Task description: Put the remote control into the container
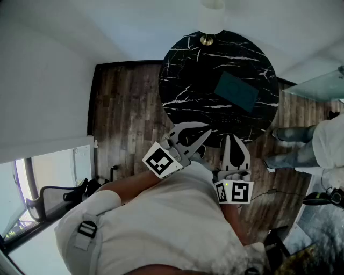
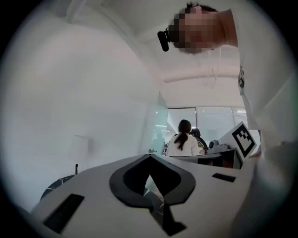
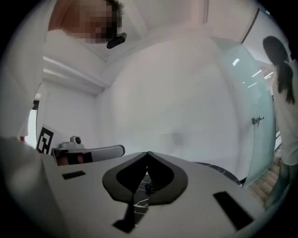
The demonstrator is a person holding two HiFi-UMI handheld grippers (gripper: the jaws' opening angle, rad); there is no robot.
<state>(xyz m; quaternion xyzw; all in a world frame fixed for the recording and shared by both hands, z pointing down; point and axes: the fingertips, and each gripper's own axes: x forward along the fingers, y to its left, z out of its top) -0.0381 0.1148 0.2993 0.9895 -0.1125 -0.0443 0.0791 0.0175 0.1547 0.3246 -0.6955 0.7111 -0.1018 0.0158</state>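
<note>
A round black marble table (image 1: 183, 70) stands ahead of me. On it lies a dark teal rectangular container (image 1: 235, 90). Just in front of that, near the table's near edge, lies the dark remote control (image 1: 228, 118), hard to make out against the stone. My left gripper (image 1: 207, 129) hovers over the near edge, left of the remote, its tips together and nothing between them. My right gripper (image 1: 235, 137) points at the table just short of the remote, also shut and empty. Each gripper view shows its jaws meeting at the tip: left gripper (image 2: 150, 155), right gripper (image 3: 148, 153).
A lamp with a white shade (image 1: 212, 15) and a brass base (image 1: 206, 40) stands at the table's far edge. A person (image 1: 314, 145) stands to the right on the wood floor. An office chair (image 1: 54, 196) is at lower left, a glass partition (image 1: 317, 86) at the right.
</note>
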